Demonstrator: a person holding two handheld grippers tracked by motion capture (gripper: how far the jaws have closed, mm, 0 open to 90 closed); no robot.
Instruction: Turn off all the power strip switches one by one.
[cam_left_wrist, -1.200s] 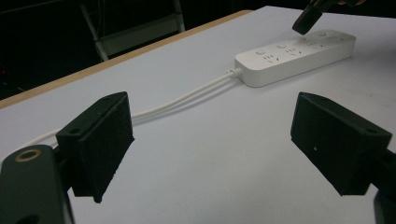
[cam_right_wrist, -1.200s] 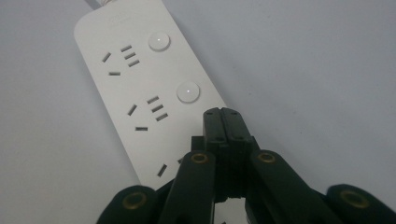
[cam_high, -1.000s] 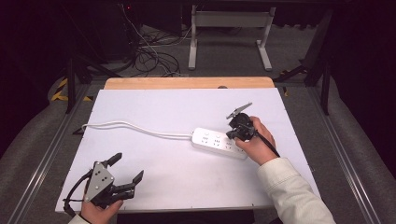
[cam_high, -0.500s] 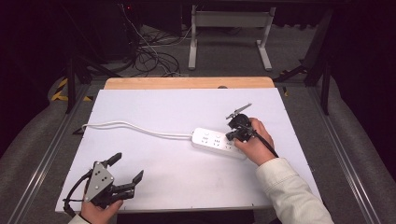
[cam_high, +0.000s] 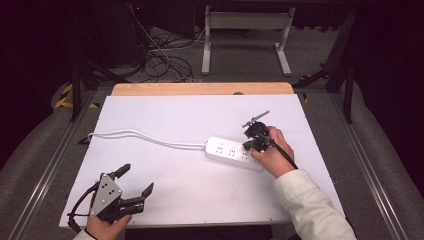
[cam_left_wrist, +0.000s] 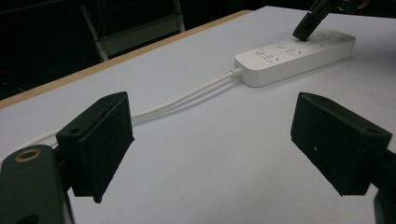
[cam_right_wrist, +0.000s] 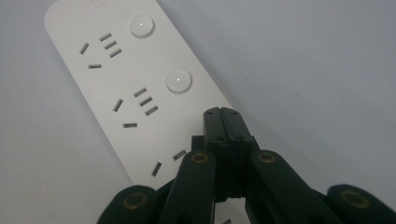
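We are working at the white table (cam_high: 165, 200) with a white power strip (cam_high: 227, 150) lying flat right of centre, its cord (cam_high: 145, 137) trailing off toward the left edge. The right gripper (cam_right_wrist: 225, 119) is pointing down onto the strip with its jaws pressed together, tip sitting on the strip's top face at about the spot where a third round switch button would come in line with the two free buttons (cam_right_wrist: 178, 80) farther along. From the left gripper view the same closed tip (cam_left_wrist: 306, 29) is touching the strip near its far end. We judge the step in hand to be pressing a switch with the closed tip.

The left gripper (cam_high: 136, 186) is resting near the front left of the table, well apart from the strip, jaws spread and holding nothing.

Risks from here, as we read them:
- The strip is lying loose, with nothing bracing it. An off-vertical push could be sliding or pivoting it on the smooth table.
- The tip is narrow and the button is small and domed; a slight offset could have it slipping toward the socket slots (cam_right_wrist: 144, 101) beside it.
- We cannot tell whether the button is actually depressed, since the jaws are covering it.
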